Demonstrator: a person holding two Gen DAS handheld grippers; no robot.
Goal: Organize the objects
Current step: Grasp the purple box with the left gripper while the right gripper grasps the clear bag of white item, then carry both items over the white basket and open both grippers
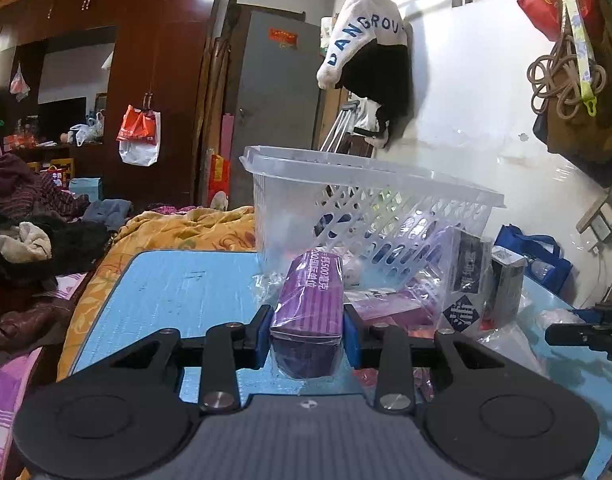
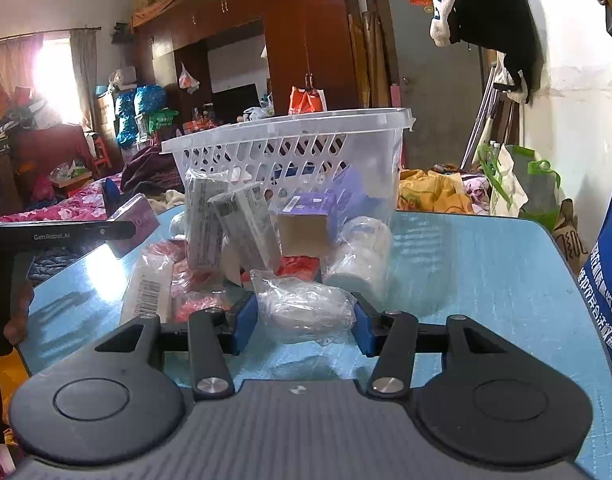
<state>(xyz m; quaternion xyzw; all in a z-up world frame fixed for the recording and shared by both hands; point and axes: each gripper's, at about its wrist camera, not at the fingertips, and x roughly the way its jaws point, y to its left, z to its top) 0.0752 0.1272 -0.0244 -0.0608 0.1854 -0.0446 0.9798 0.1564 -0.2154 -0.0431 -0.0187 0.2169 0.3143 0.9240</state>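
Observation:
My left gripper [image 1: 308,334] is shut on a purple box wrapped in clear plastic [image 1: 310,300], held just above the blue table [image 1: 178,292]. It also shows at the left of the right wrist view [image 2: 132,226]. My right gripper [image 2: 304,318] is shut on a crumpled clear plastic packet [image 2: 302,306]. A clear plastic basket [image 1: 346,208] stands behind a heap of boxes and packets [image 2: 242,236] on the table; it also shows in the right wrist view [image 2: 290,148].
A bed with orange blanket [image 1: 178,228] and piled clothes [image 1: 34,216] lies left of the table. A blue bag [image 2: 606,280] stands at the table's right. Bags hang on the wall [image 1: 574,80]. A brown wardrobe [image 1: 158,60] stands behind.

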